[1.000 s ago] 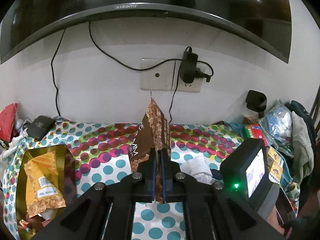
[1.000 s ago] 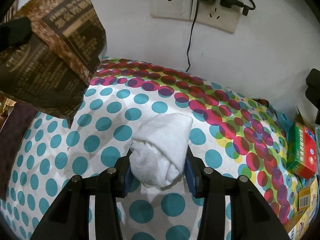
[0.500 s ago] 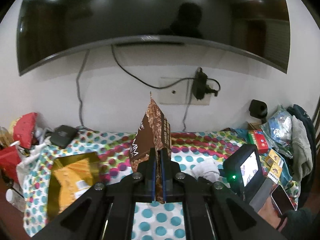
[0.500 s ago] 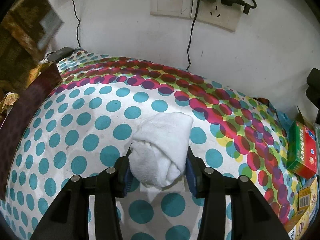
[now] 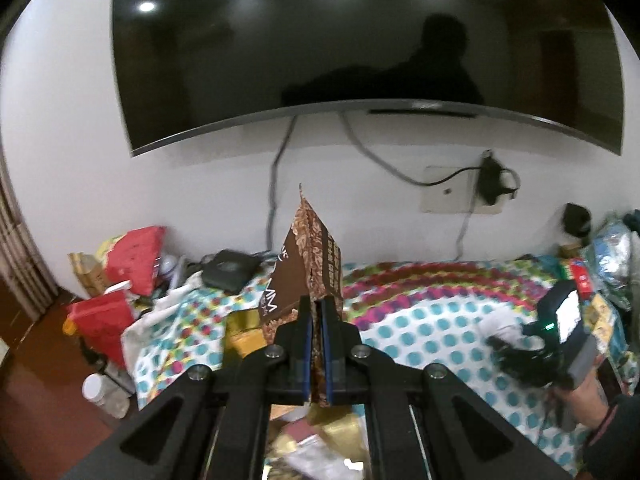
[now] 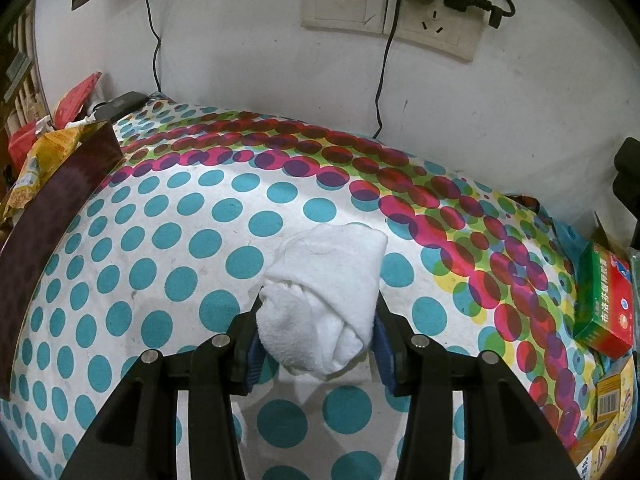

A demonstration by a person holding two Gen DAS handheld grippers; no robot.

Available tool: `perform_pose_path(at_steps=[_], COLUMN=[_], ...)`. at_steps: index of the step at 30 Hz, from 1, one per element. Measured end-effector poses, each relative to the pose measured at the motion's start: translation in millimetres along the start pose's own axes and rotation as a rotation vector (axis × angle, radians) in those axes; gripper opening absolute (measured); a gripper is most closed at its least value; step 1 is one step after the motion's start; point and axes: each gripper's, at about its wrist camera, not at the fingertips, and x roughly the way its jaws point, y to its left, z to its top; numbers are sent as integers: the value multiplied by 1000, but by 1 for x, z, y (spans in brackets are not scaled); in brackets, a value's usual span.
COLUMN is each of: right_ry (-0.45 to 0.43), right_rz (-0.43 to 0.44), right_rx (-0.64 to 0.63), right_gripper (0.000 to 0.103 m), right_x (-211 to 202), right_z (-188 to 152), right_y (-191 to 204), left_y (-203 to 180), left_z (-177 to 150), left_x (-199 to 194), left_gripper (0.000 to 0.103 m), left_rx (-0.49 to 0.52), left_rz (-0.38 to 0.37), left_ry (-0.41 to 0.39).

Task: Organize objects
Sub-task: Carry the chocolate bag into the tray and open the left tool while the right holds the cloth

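Note:
My left gripper (image 5: 317, 320) is shut on a brown printed snack bag (image 5: 310, 264) and holds it upright in the air above an open box (image 5: 240, 324) of packets at the table's left end. My right gripper (image 6: 316, 340) is shut on a rolled white towel (image 6: 324, 292) that rests on the polka-dot tablecloth (image 6: 160, 240). The right gripper also shows in the left wrist view (image 5: 516, 356), blurred, at the right. The box's dark wall (image 6: 52, 216) shows at the left of the right wrist view, with a yellow packet (image 6: 44, 156) in it.
A television (image 5: 360, 40) hangs on the wall above a socket plate (image 6: 384, 0) with plugs and cables. Red bags (image 5: 132, 256) and a black device (image 5: 230, 270) lie at the left end. A green and red medicine box (image 6: 604, 300) and other cartons lie at the right.
My left gripper has carried the brown bag up and to the left, over the box of packets. The bag has left the right wrist view. My right gripper stays on the towel.

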Motion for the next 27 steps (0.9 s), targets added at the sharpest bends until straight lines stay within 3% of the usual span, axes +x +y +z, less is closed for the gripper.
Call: perform_pose_path(at_steps=[7,12,27], right_ry=[1,3,2], right_rz=[-7,-5,-17], right_rx=[-7,-6,-18], right_gripper=[43,44,44], right_x=[4,4,3], right_z=[1,1,0], right_y=[-1,-3,1], left_y=[29,27,15], left_z=[-18,-32,-65], left_x=[11,21,71], left_gripper=[4,4,4], left_rx=[-19,41,15], left_rz=[61,117,60], left_ry=[48,62,157])
